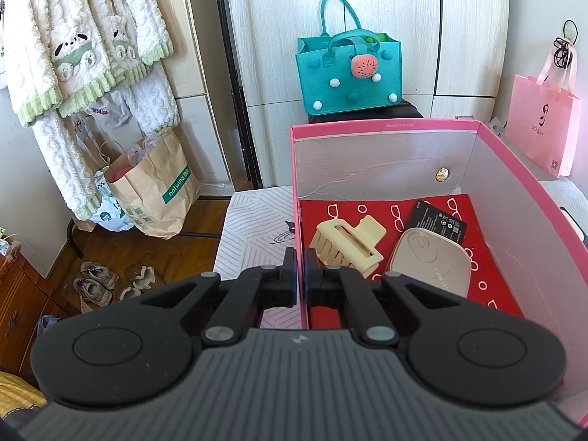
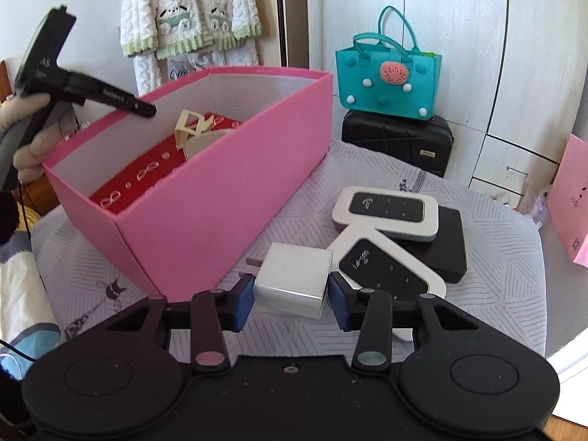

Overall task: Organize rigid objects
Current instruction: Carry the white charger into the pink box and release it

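Observation:
A pink box (image 1: 386, 125) (image 2: 205, 217) with a red lining stands on the table. It holds a cream hair claw (image 1: 345, 242) (image 2: 191, 125), a beige compact (image 1: 430, 261) and a black battery (image 1: 435, 218). My left gripper (image 1: 300, 272) is shut on the box's left wall; it also shows in the right wrist view (image 2: 147, 110). My right gripper (image 2: 290, 294) is open around a white charger plug (image 2: 290, 279) on the table, the pads just apart from its sides. Two white pocket routers (image 2: 386, 211) (image 2: 386, 264) and a black device (image 2: 448, 246) lie beyond it.
A teal felt bag (image 1: 347, 73) (image 2: 389, 73) sits on a black case (image 2: 397, 139) behind the table. A pink gift bag (image 1: 544, 125) hangs at the right. Paper bags (image 1: 154, 191) and shoes (image 1: 95, 283) stand on the floor at left.

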Demonstrator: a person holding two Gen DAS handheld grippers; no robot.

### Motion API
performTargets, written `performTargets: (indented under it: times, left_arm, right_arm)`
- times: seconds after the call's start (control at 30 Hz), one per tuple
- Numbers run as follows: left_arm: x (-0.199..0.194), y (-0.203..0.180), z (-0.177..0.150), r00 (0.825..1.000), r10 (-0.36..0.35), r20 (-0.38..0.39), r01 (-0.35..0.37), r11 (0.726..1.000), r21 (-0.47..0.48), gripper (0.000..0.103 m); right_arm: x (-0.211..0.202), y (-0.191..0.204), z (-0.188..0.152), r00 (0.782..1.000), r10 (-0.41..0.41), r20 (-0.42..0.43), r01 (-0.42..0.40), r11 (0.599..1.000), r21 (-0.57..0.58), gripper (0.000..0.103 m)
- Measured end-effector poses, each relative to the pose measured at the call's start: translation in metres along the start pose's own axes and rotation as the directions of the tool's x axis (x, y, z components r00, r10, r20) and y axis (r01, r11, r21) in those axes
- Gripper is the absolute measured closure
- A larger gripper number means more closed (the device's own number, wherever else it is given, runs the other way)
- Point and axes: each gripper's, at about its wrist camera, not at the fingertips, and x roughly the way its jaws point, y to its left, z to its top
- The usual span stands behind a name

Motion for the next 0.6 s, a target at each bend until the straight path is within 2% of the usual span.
performTargets:
  times: [0.23,0.37,0.5,0.53,0.6]
  left_arm:
    - [0.001,-0.002,0.001,1.000,0.005,-0.004,-0.005,1.000,0.008,0.100]
    - [0.001,-0.002,0.001,1.000,0.002,-0.004,-0.002,1.000,0.004,0.100]
    - [0.000,-0.001,0.001,1.000,-0.008,-0.001,0.008,1.000,-0.009,0.100]
    - [0.000,0.001,0.001,1.000,-0.010,-0.001,0.010,1.000,-0.014,0.100]
    - [0.000,0.000,0.001,1.000,-0.009,-0.001,0.009,1.000,-0.010,0.100]
  right_arm:
    - [-0.029,-0.004,0.041,0.991,0.036,0.132,-0.038,0.999,0.009,0.054]
    - [-0.032,0.012,0.073,0.977,0.075,0.200,-0.064,0.996,-0.059,0.054]
    - [-0.013,0.041,0.098,0.979,0.120,0.167,-0.087,0.978,-0.190,0.055]
    - [-0.005,0.050,0.102,0.982,0.110,0.151,-0.073,0.971,-0.229,0.055]
    - [0.013,0.068,0.108,0.990,0.029,0.135,0.017,0.943,-0.332,0.055]
